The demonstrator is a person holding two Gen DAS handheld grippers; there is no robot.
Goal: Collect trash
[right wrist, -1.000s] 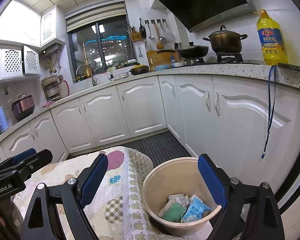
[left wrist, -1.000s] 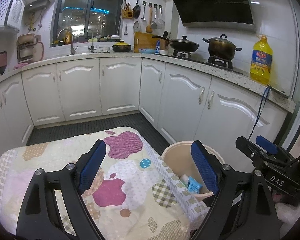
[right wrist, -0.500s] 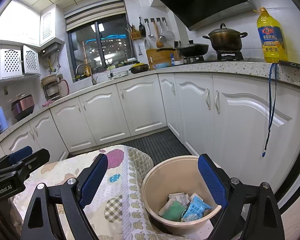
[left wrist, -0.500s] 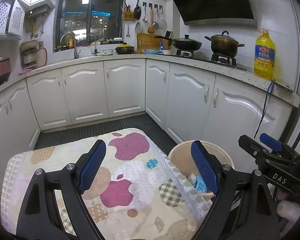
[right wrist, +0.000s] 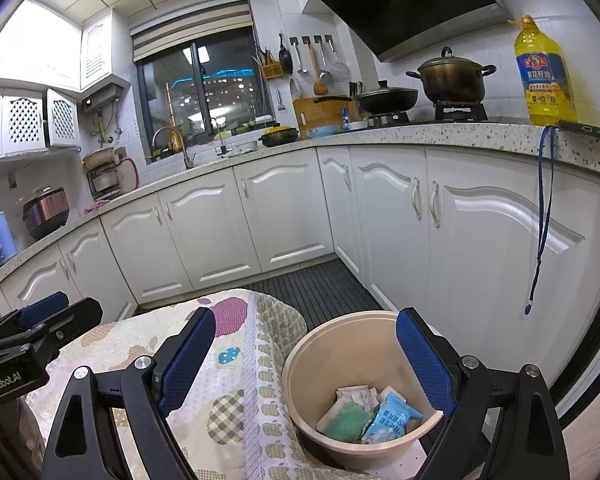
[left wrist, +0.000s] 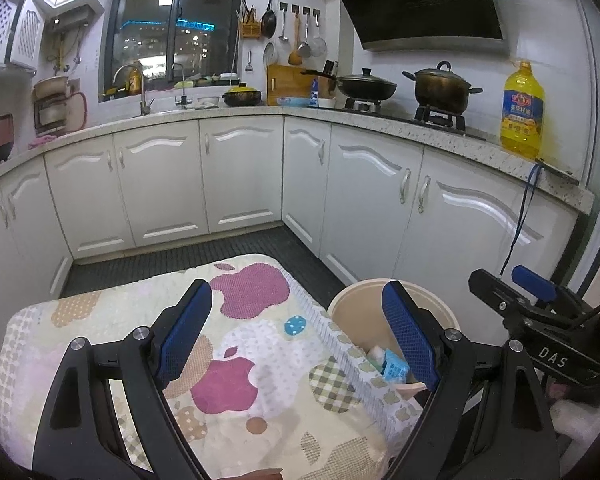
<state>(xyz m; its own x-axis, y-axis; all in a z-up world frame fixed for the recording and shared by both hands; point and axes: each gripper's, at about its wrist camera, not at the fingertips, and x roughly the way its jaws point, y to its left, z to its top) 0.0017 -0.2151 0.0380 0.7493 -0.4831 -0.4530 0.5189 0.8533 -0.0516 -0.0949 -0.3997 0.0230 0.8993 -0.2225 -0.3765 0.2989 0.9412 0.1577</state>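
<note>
A beige trash bin (right wrist: 340,344) stands on the floor at the right edge of a small table with an apple-pattern cloth (left wrist: 240,364). Several wrappers lie in the bin, among them a light blue packet (right wrist: 392,420) and a green one (right wrist: 346,424). The bin also shows in the left wrist view (left wrist: 352,312). My left gripper (left wrist: 296,344) is open and empty above the cloth. My right gripper (right wrist: 306,364) is open and empty above the bin's near rim. No trash shows on the cloth.
White kitchen cabinets (left wrist: 236,176) wrap around the room behind a dark floor mat (right wrist: 300,288). The counter holds a yellow oil bottle (right wrist: 546,76), pots on a stove (right wrist: 450,80) and a phone with a blue strap (right wrist: 544,216) hanging over the edge.
Both grippers have lifted and tilted slightly, so the table and bin sit a little lower in view. Both stay open and empty.
</note>
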